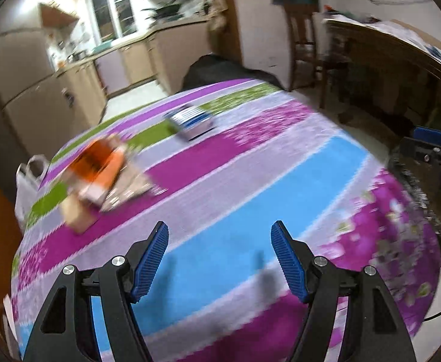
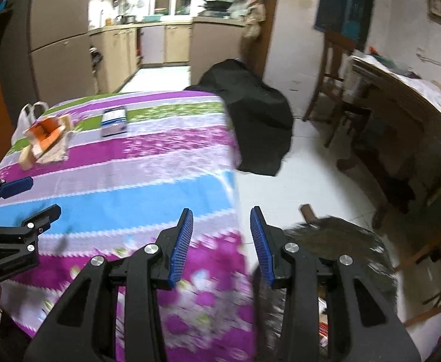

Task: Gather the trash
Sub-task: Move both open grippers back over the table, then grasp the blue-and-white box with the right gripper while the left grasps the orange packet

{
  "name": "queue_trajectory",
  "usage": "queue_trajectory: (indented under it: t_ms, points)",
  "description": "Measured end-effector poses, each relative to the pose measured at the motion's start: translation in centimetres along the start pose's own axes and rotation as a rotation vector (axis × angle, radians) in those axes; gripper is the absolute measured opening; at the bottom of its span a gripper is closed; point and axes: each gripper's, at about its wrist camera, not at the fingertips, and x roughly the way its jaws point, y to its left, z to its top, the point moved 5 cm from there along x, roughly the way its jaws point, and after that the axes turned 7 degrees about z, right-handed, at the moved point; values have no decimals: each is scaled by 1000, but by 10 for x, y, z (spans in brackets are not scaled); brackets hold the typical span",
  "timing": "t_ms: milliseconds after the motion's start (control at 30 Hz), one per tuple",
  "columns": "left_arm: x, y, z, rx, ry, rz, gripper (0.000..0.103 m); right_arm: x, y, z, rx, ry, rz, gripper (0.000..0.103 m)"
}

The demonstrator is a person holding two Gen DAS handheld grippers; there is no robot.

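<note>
A table covered by a striped cloth in purple, blue, green and white fills the middle of a kitchen-side room. Toward its far left edge lies the trash: an orange wrapper resting on crumpled paper and a tan piece (all blurred), with a blue-and-white striped packet lying apart, farther back. A white plastic bag hangs just beyond the table's left edge. The left gripper hovers above the blue stripe, jaws spread wide, nothing between them. The right gripper hangs over the table's right edge, jaws narrower but parted and empty. A black bag sits on the floor beside the far corner.
</note>
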Motion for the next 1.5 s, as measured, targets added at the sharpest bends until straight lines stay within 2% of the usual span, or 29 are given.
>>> queue_trajectory:
  t_ms: [300,500,533,600,733,800,967,1167,1200,1233,1267,1300,1333,1367,1433,1500]
  points:
    - [13,97,-27,-177,59,88,71,51,65,26,-79,69,143,38]
    - [15,144,-25,-266,59,136,71,95,98,58,-77,107,254,38]
    - [14,151,-22,-276,51,141,71,102,103,65,-72,113,273,41]
    - [12,161,-15,-284,35,146,71,116,113,80,-68,107,310,47]
    - [16,177,4,-278,0,125,75,136,124,104,-71,85,345,70]
    - [23,183,15,-249,-17,112,77,148,126,112,-68,93,366,75]
    - [49,192,39,-177,-44,119,79,175,129,121,-68,120,369,77]
    - [81,187,58,-147,-52,53,77,202,125,127,-17,159,355,76]
    - [85,184,61,-134,-53,42,76,206,126,128,-9,161,364,76]
    - [88,183,61,-129,-49,43,70,207,125,127,-4,162,368,76]
    - [91,181,62,-124,-45,36,59,207,125,128,-7,151,366,73]
    - [93,178,63,-123,-41,18,51,207,126,129,-18,148,361,66]
    - [96,177,64,-125,-35,6,38,207,127,129,-31,143,357,55]
    - [97,176,63,-129,-33,-2,26,206,128,129,-34,142,357,52]
    - [100,175,62,-142,-26,-34,14,205,129,129,-37,141,369,50]
    - [95,176,62,-161,-40,-36,11,201,129,127,-33,138,380,50]
